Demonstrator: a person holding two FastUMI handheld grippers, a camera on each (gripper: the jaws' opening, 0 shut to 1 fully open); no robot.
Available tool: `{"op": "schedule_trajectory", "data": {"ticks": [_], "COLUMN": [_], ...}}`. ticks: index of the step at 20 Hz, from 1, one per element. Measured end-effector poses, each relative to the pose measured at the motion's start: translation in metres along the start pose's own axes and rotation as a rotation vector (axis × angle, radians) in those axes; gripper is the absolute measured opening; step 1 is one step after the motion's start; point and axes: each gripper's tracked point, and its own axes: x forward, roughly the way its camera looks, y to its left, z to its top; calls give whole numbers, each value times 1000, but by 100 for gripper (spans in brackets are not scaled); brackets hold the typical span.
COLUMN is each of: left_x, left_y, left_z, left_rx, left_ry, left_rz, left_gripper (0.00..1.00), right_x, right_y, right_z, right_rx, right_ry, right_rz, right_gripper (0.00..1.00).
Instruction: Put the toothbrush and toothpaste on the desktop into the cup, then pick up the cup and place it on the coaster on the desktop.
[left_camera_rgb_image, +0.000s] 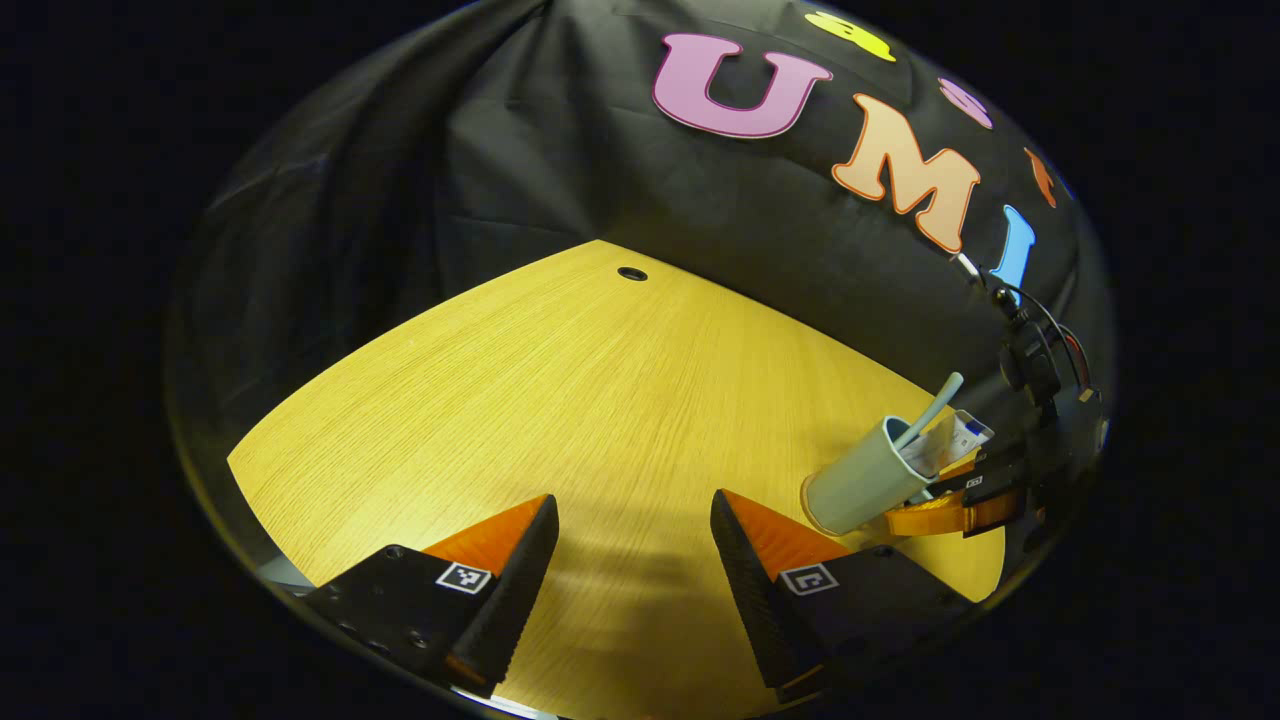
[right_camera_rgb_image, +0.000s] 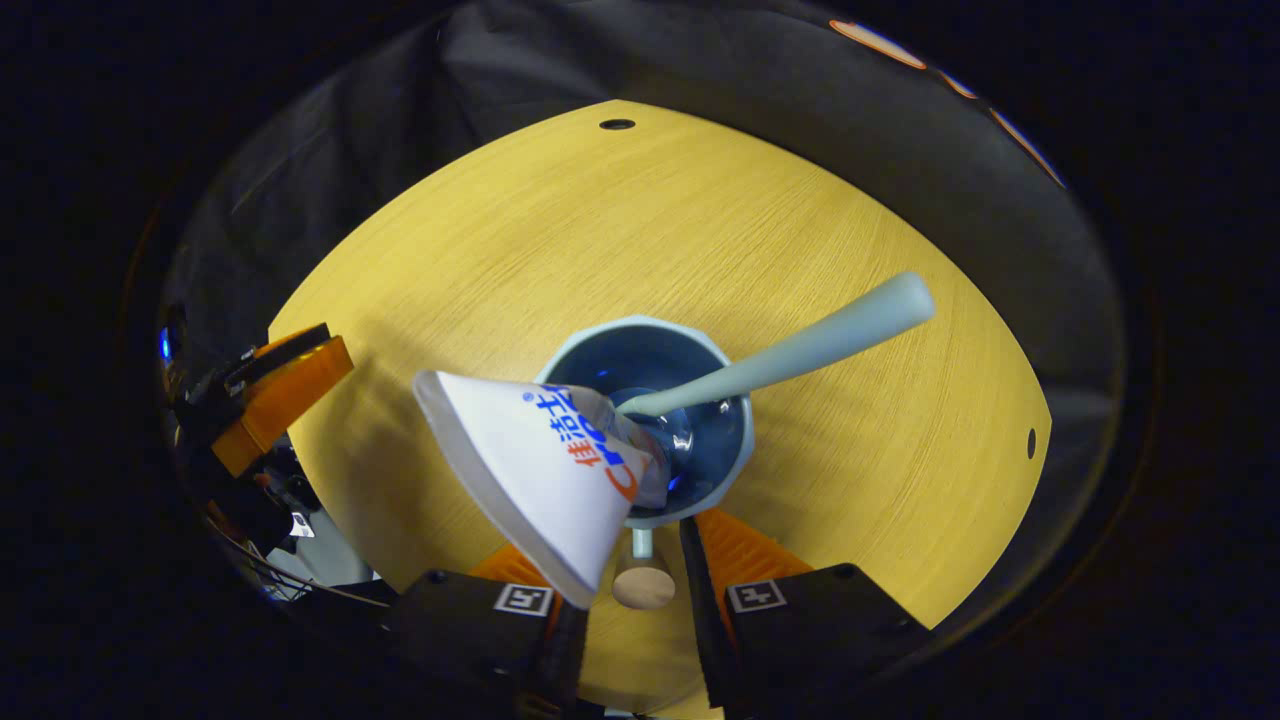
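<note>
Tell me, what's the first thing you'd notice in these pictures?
In the right gripper view, the cup sits in the middle with the white toothpaste tube and the toothbrush handle sticking out of it. The right gripper has a finger on each side of the cup's handle. In the left gripper view, the left gripper is open over the bare wooden desk.

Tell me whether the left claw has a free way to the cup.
Probably yes: bare desktop lies between the open left claw and the cup. The right claw grips the handle on the far side, leaving the near wall free.
</note>
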Motion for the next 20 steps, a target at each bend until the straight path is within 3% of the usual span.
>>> {"op": "schedule_trajectory", "data": {"ticks": [4,8,14,20], "left_x": [-3,-5,-14,-23], "left_y": [-2,-8,-63,-99], "left_z": [0,1,0,-4], "left_rx": [33,94,137,278], "left_ry": [11,19,44,92], "left_rz": [-22,-61,-200,-260], "left_gripper": [88,89,89,88], "right_x": [-15,-36,-74,-101], "right_y": [-5,-12,-49,-87], "right_z": [-6,-27,-68,-97], "right_rx": [24,98,288,470], "right_ry": [-50,-88,-150,-304], "right_rz": [24,54,9,-76], "right_gripper": [83,100,98,98]}}
